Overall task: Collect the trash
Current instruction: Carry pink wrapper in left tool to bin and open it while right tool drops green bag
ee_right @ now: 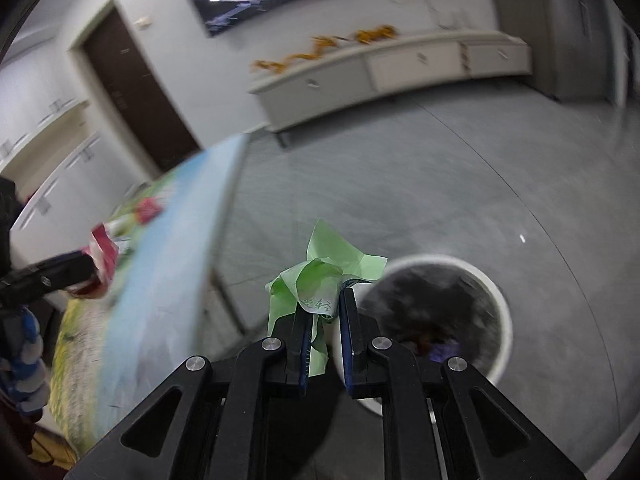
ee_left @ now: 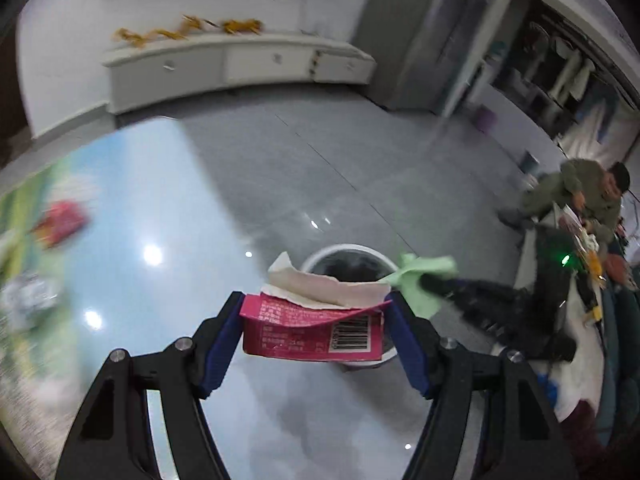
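Observation:
My left gripper (ee_left: 316,300) is shut on a torn pink carton (ee_left: 312,332) with a barcode and a white ripped flap, held just in front of the white trash bin (ee_left: 348,252). My right gripper (ee_right: 326,300) is shut on a crumpled green paper wrapper (ee_right: 324,276), held beside the rim of the same bin (ee_right: 496,292), which holds dark trash. The right gripper (ee_left: 424,282) with the green wrapper (ee_left: 420,280) shows at the right of the left wrist view. The left gripper (ee_right: 90,268) with the pink carton (ee_right: 104,252) shows at the left edge of the right wrist view.
A table with a blue and green printed cover (ee_left: 132,220) lies to the left, with red trash (ee_left: 60,220) on it. A white low cabinet (ee_left: 240,64) stands along the far wall. A person (ee_left: 580,192) crouches at the right. The grey tiled floor (ee_right: 400,168) surrounds the bin.

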Tool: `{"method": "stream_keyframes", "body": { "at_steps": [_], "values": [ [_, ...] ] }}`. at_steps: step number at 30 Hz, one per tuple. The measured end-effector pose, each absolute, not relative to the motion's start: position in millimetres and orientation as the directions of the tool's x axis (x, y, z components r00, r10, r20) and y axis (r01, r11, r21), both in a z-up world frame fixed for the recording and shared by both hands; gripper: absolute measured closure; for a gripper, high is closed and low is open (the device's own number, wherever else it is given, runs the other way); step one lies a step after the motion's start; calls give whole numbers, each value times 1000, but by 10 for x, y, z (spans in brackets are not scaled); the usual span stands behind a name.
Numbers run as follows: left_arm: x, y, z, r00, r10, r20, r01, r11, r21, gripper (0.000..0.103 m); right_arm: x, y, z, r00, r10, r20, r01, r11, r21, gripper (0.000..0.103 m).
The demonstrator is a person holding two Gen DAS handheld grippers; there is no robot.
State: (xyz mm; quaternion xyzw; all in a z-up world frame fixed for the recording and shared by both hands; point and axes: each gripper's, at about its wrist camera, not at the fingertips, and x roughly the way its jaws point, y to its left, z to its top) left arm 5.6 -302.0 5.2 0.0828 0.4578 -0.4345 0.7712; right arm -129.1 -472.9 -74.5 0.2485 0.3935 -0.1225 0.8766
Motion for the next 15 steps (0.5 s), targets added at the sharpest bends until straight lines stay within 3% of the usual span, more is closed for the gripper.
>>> {"method": "stream_keyframes", "body": {
  "at_steps": [7,9,11,15],
  "values": [
    [168,-4035,-375,68,-566,-822,748,574,-333,34,-1278,-5221,-1276,596,-40,-802,514,786,343,87],
    [191,-4213,-464,39,-561,-827,745,568,-350,34,-1255,-5305,-1383,583,-42,-811,530,777,340,78],
    [198,-4361,-558,18,-553,-833,743,565,-359,33,-1247,-5325,-1429,570,-54,-820,543,774,326,63],
    [227,-4496,-678,-1,-544,-839,735,568,-369,32,-1253,-5385,-1492,552,-70,-831,558,771,306,62]
  ]
}}
